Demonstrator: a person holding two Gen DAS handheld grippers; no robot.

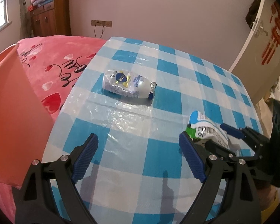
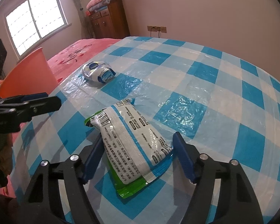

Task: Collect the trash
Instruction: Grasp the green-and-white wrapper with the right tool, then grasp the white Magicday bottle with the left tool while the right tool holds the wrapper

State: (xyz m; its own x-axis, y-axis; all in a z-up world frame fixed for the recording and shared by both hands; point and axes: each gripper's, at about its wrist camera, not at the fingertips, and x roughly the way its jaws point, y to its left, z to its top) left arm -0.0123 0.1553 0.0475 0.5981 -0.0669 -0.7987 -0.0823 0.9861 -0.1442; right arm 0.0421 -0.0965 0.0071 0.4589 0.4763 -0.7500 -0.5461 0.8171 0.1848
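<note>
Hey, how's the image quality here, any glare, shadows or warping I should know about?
Left wrist view: strong fisheye bending at the edges, dark corner vignetting, glare on the plastic-covered blue and white checked tablecloth, and shadows of the left claw on the cloth. Right wrist view: overexposed window, shiny crinkles on the cloth, sharp print on the white and green flat pouch.
</note>
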